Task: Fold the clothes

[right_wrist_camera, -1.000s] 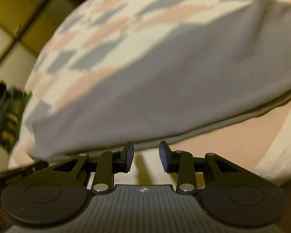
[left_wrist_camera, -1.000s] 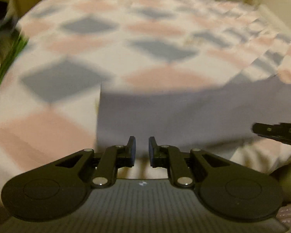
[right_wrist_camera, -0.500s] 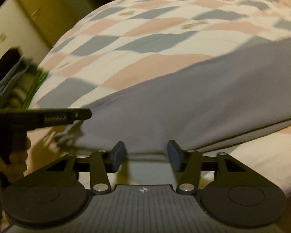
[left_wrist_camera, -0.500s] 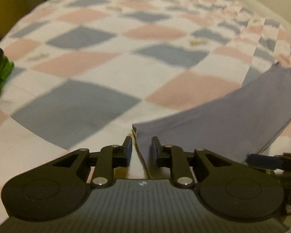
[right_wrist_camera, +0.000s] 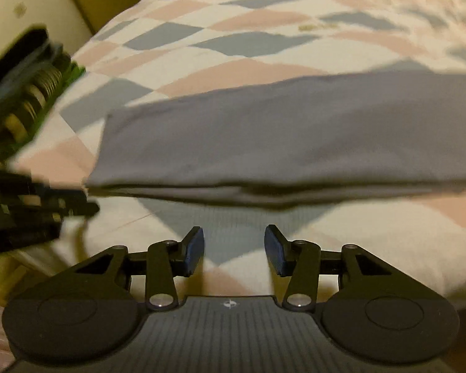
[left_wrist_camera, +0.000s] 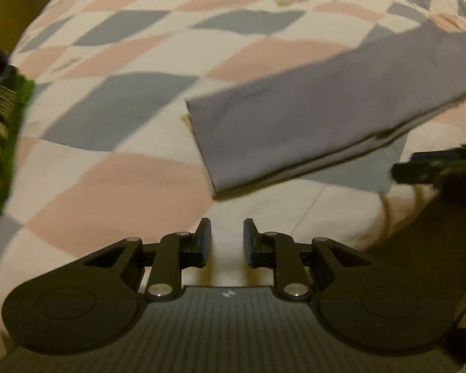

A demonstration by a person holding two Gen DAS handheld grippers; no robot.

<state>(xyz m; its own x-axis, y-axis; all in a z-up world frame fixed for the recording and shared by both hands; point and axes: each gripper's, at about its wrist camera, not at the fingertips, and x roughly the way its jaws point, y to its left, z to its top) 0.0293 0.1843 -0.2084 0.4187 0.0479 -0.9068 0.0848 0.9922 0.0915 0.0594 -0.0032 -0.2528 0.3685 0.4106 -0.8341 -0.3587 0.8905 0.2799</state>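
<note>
Across the whole background spreads the bed (left_wrist_camera: 133, 186), covered in a checked quilt of pink, grey-blue and cream diamonds. On that quilt lies the grey garment (left_wrist_camera: 320, 115), folded into a long flat band with its layered edge facing the cameras; in the right wrist view the same garment (right_wrist_camera: 279, 143) stretches from left of centre to the right border. At the bed's left edge sits a blurred pile of green and dark clothes (right_wrist_camera: 25, 99). Just short of the fold hangs the right gripper (right_wrist_camera: 234, 250), its fingers spread wide with nothing between them, above a grey-blue diamond of the quilt. Near the garment's left corner, but apart from it, hangs the left gripper (left_wrist_camera: 226, 242), its fingers parted by a narrower gap and likewise empty.
</note>
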